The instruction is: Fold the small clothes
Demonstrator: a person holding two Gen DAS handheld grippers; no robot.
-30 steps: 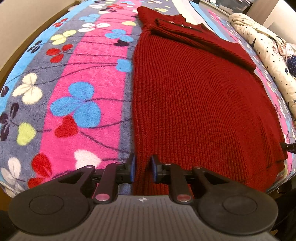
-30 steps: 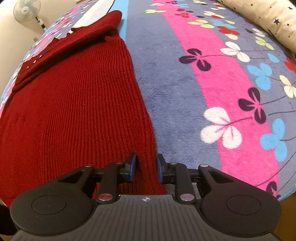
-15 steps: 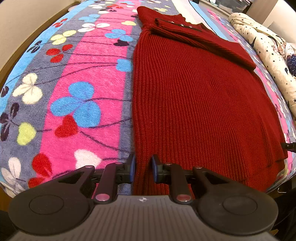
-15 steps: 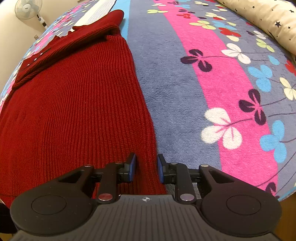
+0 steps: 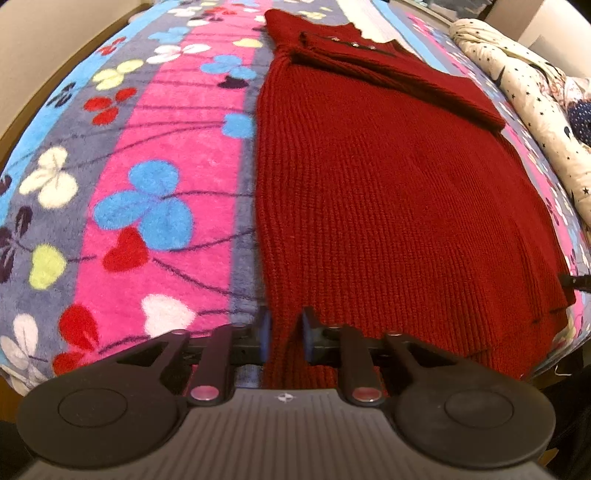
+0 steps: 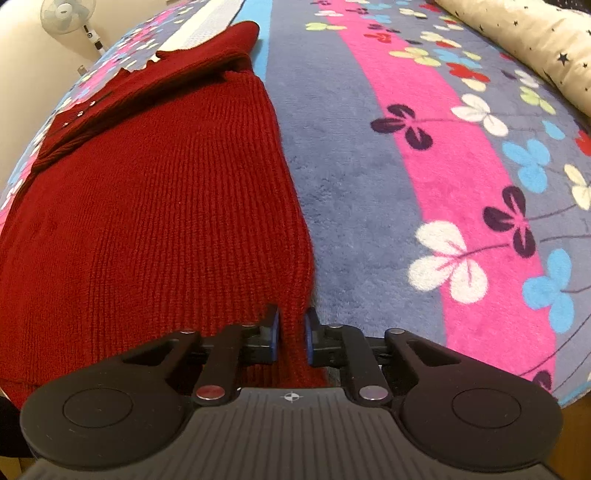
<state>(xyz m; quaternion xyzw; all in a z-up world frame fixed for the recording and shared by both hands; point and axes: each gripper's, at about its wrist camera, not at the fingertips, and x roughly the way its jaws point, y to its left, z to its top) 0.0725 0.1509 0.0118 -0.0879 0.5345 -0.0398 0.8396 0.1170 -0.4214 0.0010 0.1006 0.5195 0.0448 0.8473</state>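
A dark red knitted sweater (image 5: 388, 192) lies flat on the bed, its sleeves folded across the top, hem toward me. My left gripper (image 5: 285, 338) is shut on the hem's left corner. My right gripper (image 6: 291, 338) is shut on the hem's right corner; the sweater (image 6: 155, 206) fills the left half of the right wrist view. The cloth between each pair of fingers is pinched into a narrow strip. The right gripper's tip (image 5: 576, 282) shows at the right edge of the left wrist view.
A fleece blanket (image 5: 147, 184) with pink, grey and blue stripes and flower prints covers the bed (image 6: 424, 166). A cream star-print quilt (image 5: 535, 103) lies along the far right side (image 6: 535, 40). A standing fan (image 6: 68, 14) is beyond the bed.
Both grippers have drawn slightly tighter on the hem and shifted a little; the sweater stays flat on the bed.
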